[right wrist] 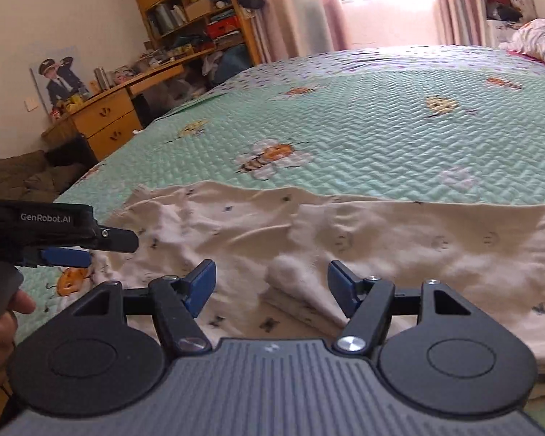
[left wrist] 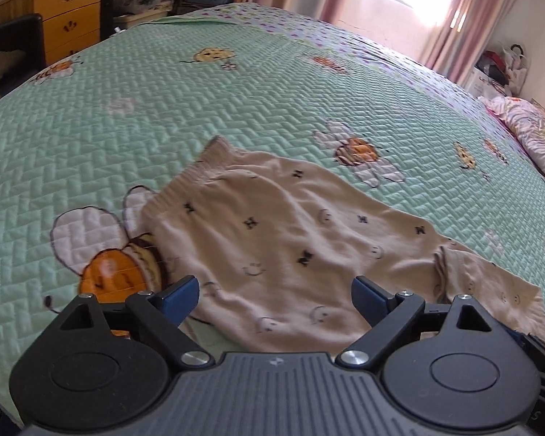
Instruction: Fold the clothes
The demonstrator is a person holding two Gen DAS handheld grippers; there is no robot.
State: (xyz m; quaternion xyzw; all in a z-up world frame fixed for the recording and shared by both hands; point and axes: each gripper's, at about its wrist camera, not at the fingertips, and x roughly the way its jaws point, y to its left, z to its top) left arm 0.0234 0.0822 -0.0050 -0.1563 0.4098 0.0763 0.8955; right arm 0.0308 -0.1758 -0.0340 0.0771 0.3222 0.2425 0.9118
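Both sets of jaws are spread wide with nothing pinched in them: the left gripper hangs over the near edge of the cloth, and the right gripper hovers above a rumpled ridge in it. The thing to fold is a beige knit garment with small dark bows and smiley faces, lying mostly flat on the mint-green quilted bedspread with bee patches, ribbed band toward the far left. It looks light, thin and floppy, so I'd guess it sags and bunches as soon as it's lifted; the ribbed band or a corner seems the best bet, pinching through both layers. Honestly can't tell if it's shorts or a top, since the near hem is cut off behind the gripper bodies. In the right view only the left gripper's side shows, and the person's hand on it is half out of frame.
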